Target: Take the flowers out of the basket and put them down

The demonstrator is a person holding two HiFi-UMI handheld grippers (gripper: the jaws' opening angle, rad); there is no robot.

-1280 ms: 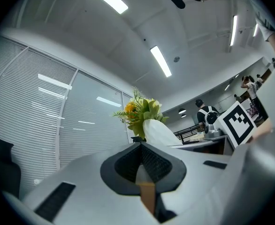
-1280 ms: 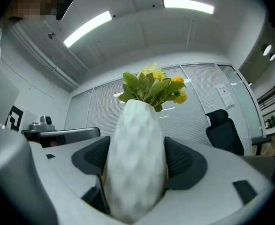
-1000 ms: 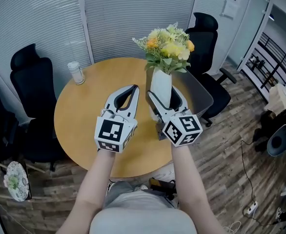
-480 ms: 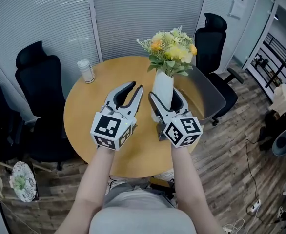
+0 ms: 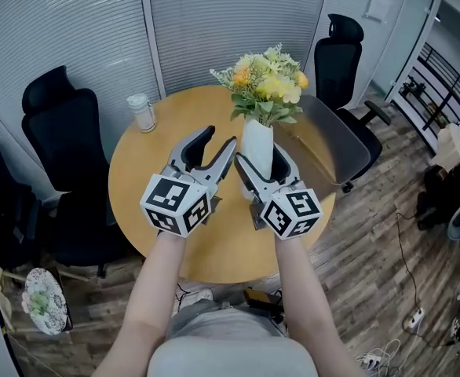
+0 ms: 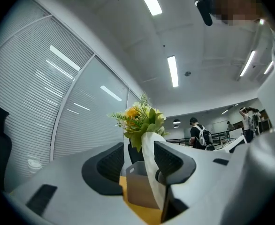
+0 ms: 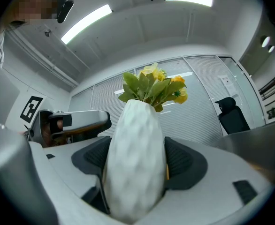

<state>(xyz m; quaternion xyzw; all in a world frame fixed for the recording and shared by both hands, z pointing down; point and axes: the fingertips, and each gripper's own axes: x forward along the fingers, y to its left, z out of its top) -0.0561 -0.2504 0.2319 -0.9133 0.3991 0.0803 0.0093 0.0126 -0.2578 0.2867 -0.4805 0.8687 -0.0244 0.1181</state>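
Note:
Yellow and white flowers (image 5: 263, 85) with green leaves stand in a white dimpled vase (image 5: 257, 151) over the round wooden table (image 5: 159, 171). My right gripper (image 5: 259, 163) is shut on the vase's belly; both pads press on the vase (image 7: 135, 163) under the flowers (image 7: 154, 88). The vase's foot is hidden. My left gripper (image 5: 218, 137) is just left of the vase, its jaws opening with nothing between them. In the left gripper view the vase (image 6: 151, 172) and flowers (image 6: 140, 121) show just beyond the jaws. A grey basket (image 5: 324, 148) sits on the table's right side.
A small lidded jar (image 5: 142, 112) stands at the table's far left. Black office chairs stand at the left (image 5: 57, 108) and far right (image 5: 336, 49). Blinds close off the back. A wooden floor with cables lies to the right.
My left gripper's jaws have gone from shut to open and it has come closer to the vase. The right gripper keeps its hold on the vase.

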